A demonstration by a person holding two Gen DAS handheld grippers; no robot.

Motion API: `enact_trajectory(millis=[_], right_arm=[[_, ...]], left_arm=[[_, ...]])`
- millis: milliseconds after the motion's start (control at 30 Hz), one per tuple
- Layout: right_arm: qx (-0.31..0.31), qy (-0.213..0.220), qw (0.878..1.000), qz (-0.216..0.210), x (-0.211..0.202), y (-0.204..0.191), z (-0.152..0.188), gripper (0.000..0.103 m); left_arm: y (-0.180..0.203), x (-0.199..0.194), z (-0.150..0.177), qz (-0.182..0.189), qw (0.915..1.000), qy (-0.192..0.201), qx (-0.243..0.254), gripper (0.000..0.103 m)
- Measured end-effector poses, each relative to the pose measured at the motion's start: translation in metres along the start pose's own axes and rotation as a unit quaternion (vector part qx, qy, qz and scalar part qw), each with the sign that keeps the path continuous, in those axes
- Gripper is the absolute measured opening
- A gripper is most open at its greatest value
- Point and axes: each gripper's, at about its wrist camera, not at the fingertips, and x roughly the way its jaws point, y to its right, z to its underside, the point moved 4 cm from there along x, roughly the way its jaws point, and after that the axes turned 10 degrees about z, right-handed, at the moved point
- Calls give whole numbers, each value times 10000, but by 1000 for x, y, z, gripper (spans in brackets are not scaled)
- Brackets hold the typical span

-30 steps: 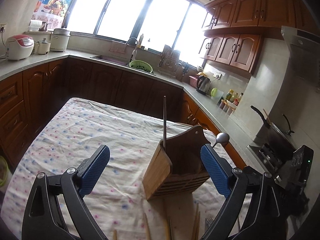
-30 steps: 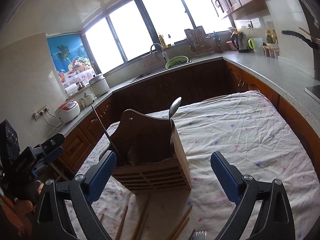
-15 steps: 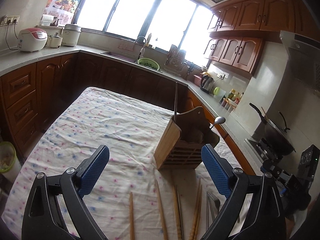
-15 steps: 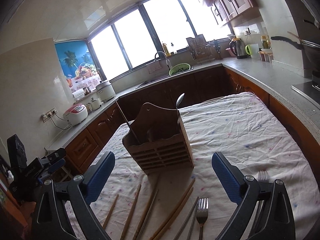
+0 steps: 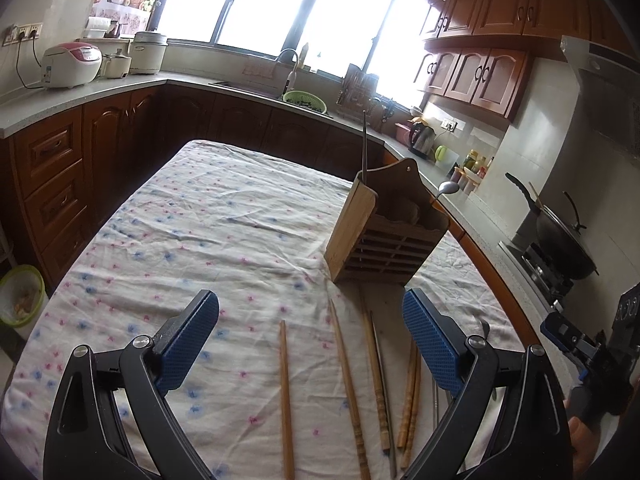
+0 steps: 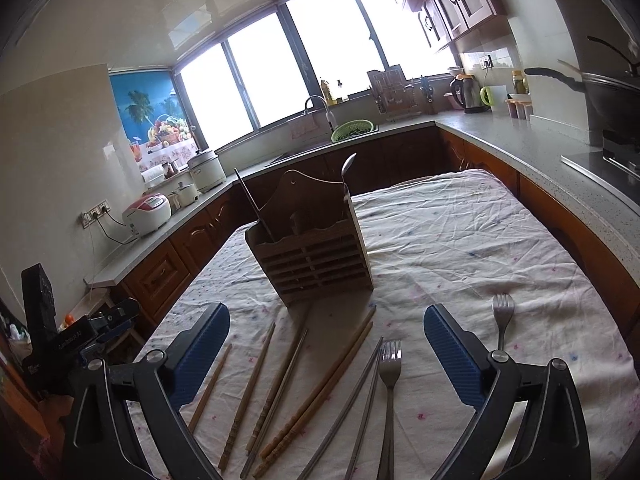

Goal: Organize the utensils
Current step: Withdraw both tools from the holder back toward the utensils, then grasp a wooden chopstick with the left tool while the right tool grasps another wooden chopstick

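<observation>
both grippers (image 5: 310,338) (image 6: 326,346) were spread, empty | chopsticks (image 6: 320,384) lay lower-center | holder (image 6: 310,252) mid-frame | i'd pinch one stick mid-length

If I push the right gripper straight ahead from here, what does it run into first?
Most likely the wooden utensil holder, standing ahead of the open right gripper. The chopsticks and fork lie flat below its line, so it may clear them; height is hard to judge.

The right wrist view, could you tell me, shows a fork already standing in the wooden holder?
No; both forks lie flat on the cloth, outside the wooden holder.
</observation>
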Motion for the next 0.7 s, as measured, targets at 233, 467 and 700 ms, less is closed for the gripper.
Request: enact_trajectory(millis=[233, 467, 700], right_arm=[[-3, -227, 9996, 173, 4, 9, 19, 99], [-74, -331, 9993, 163, 11, 4, 25, 99], [-228, -428, 9986, 206, 23, -2, 27, 95]], left_arm=[[-6, 4, 16, -86, 9997, -234, -30, 95], [-11, 14, 22, -205, 9987, -457, 35, 95], [-17, 34, 31, -434, 9951, -866, 214, 95]])
